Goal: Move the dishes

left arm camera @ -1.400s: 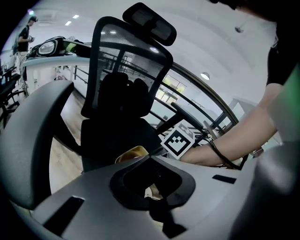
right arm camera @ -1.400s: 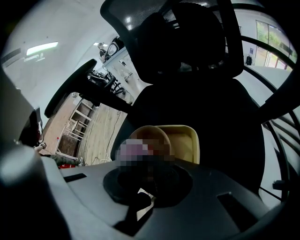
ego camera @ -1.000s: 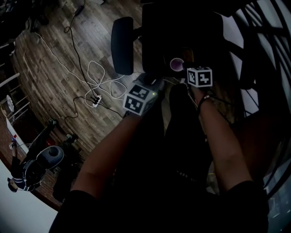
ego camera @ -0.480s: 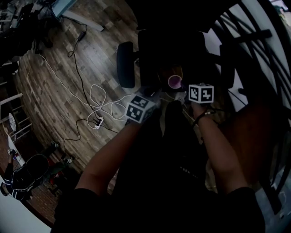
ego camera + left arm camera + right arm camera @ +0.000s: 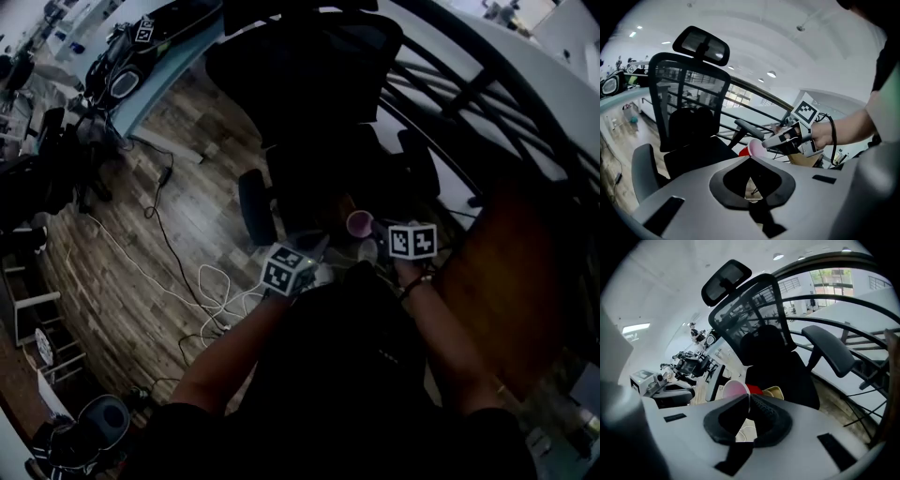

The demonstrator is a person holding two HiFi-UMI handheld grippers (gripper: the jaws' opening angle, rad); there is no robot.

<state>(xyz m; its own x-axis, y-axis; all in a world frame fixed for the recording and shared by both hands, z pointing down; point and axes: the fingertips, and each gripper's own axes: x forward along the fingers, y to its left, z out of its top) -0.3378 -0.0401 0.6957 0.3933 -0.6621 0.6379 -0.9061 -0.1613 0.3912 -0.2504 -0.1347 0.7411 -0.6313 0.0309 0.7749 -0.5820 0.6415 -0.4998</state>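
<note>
In front of the office chair (image 5: 754, 319), the right gripper (image 5: 749, 399) is clamped on the rim of the red cup (image 5: 735, 389), so the cup hangs tipped in the air. Probably a rim pinch because the thin wall is all those jaws can bite. The left gripper (image 5: 750, 159) has its jaws together on nothing I can see, likely idle alongside. Count: two cups, red plus a beige cup (image 5: 777, 392) touching the right jaw tips (can't tell if it's pinched too), two grippers, one chair.

Matt wood-plank floor (image 5: 122, 253), mesh-backed chair (image 5: 689, 93), smooth pink cup (image 5: 359, 223), possibly plastic
</note>
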